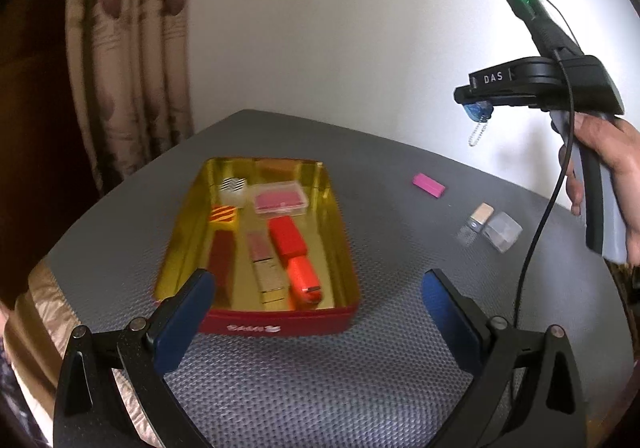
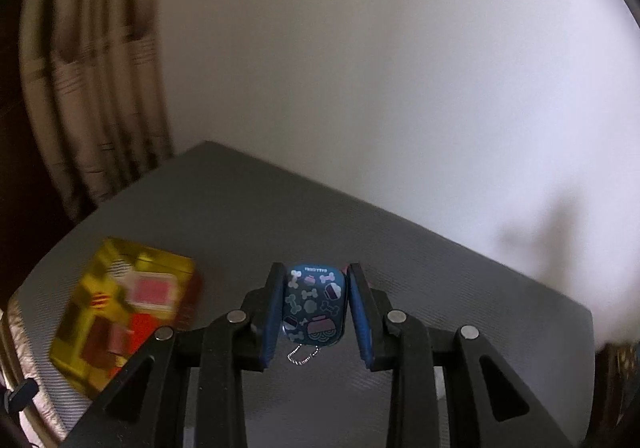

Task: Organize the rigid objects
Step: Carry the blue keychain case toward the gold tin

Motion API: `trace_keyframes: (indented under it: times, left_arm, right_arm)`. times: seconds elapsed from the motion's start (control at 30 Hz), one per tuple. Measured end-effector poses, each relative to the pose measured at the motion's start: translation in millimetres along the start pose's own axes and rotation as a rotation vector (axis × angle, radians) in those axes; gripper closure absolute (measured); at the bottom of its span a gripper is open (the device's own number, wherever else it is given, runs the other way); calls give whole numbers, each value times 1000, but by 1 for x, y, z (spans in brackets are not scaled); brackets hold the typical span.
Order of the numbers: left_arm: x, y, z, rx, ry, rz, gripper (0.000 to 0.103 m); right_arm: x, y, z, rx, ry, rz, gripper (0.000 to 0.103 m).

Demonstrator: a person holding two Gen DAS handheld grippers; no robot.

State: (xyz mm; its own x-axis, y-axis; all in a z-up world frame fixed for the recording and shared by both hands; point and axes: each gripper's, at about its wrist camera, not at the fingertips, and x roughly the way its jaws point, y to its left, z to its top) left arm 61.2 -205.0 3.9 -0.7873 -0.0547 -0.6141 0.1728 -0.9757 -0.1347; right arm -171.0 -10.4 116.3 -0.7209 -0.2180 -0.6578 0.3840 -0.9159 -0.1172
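While right fingers (image 2: 314, 304) clasp a blue tag (image 2: 314, 300), left fingers (image 1: 320, 324) wide over grey table (image 1: 320, 388).

Left wrist view: raised above the near edge of the grey table (image 1: 400, 368), tilted down and forward between the spread fingers of the left gripper (image 1: 318, 322), close to the gold-lined tin (image 1: 340, 248) straight ahead, white wall (image 1: 340, 27) behind, curtain (image 1: 132, 67) at left. Right gripper (image 1: 478, 109) seen side-on, high at right. Right wrist view: higher off the table (image 2: 280, 207), looking forward along the right gripper (image 2: 316, 308), facing the same wall (image 2: 380, 67) and curtain (image 2: 88, 87), tin (image 2: 92, 328) pushed low to the left and blurred. Shared between both: tin, table top, its far corner, wall, curtain.
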Motion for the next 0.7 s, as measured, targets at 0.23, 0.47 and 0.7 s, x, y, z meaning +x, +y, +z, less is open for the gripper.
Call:
trace_keyframes:
  times: [0.23, 0.47, 0.7]
  left_arm:
    - [-4, 24, 1, -53, 0, 39, 1]
    - [-2, 43, -3, -95, 27, 76, 1]
    - [-3, 51, -6, -112, 32, 104, 1]
  right_arm:
    - [-1, 64, 10, -99, 4, 29, 72]
    - [17, 114, 9, -141, 16, 23, 72]
    - [27, 143, -7, -181, 48, 59, 72]
